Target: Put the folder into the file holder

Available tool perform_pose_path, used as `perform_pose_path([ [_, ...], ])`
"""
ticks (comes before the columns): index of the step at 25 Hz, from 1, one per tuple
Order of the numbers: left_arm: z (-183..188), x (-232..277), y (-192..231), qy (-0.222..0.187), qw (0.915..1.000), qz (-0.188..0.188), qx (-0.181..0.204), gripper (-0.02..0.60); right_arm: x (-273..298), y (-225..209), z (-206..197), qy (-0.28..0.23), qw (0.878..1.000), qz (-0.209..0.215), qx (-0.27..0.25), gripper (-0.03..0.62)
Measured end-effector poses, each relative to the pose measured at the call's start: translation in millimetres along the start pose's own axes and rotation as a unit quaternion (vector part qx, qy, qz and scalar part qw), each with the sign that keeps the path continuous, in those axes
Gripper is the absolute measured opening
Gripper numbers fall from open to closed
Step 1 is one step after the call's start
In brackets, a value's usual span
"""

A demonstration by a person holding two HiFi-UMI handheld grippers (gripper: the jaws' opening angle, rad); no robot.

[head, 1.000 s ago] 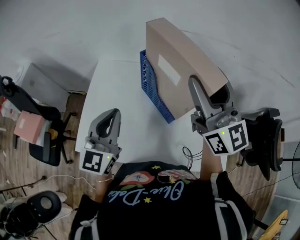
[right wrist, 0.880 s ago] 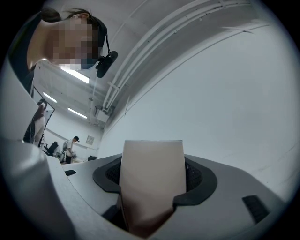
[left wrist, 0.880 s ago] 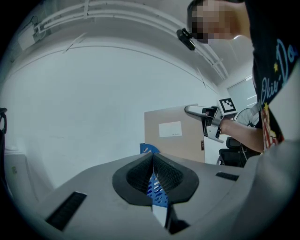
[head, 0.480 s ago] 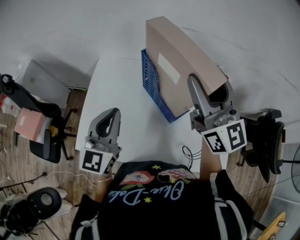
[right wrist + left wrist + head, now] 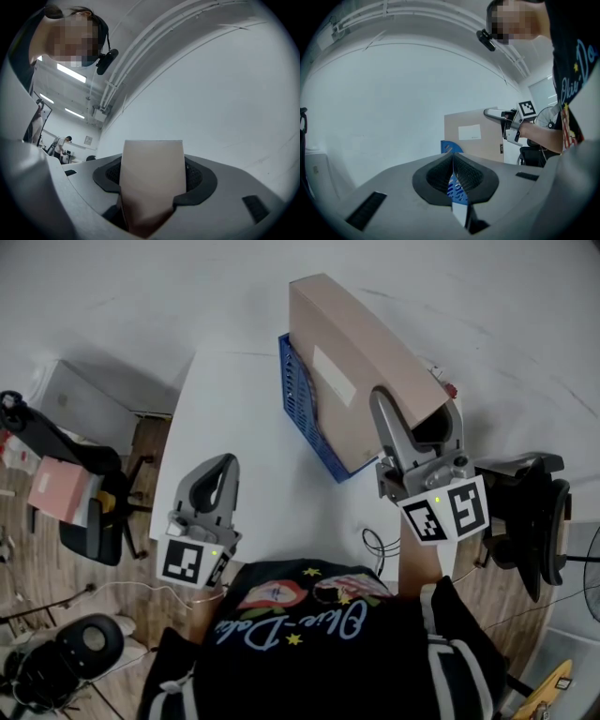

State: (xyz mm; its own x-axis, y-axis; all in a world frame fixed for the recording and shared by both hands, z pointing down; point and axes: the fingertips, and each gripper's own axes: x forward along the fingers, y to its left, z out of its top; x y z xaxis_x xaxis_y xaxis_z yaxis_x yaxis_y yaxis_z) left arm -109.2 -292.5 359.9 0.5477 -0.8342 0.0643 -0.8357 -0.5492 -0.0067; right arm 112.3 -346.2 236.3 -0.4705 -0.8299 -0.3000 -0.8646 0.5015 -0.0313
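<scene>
Two grippers are showing in the head view, and you are holding one in each hand above the white table (image 5: 234,418). The right gripper (image 5: 417,423) is clamping the folder (image 5: 347,362), with its jaws pressing both sides of the near upper corner. In the right gripper view, tan board is filling the gap between the pads. The left gripper (image 5: 223,470) is hovering over the near left part of the table, well apart from the folder. Its jaws are pressing together with nothing between them.

The folder is standing on edge and leaning slightly. Its long axis is running from the corner you are gripping, at the near right, diagonally away toward the far left. Its broad face, carrying a white label (image 5: 328,376), is facing the left gripper. The opposite face is pointing toward the right side of the table.

The folder's lower edge is sitting down behind the mesh wall of the blue file holder (image 5: 298,404), which is standing on the table just left of it. Whether that edge is touching the holder's floor cannot be told.
</scene>
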Motion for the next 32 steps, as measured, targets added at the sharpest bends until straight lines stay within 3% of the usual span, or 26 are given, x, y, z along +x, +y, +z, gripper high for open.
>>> perform_pose_path([
  [32,0.8,2.2,-2.4,-0.002,1.0000,-0.008,0.005,0.005,-3.3,-3.7,-28.5,0.018,1.000,0.002,0.012,0.273],
])
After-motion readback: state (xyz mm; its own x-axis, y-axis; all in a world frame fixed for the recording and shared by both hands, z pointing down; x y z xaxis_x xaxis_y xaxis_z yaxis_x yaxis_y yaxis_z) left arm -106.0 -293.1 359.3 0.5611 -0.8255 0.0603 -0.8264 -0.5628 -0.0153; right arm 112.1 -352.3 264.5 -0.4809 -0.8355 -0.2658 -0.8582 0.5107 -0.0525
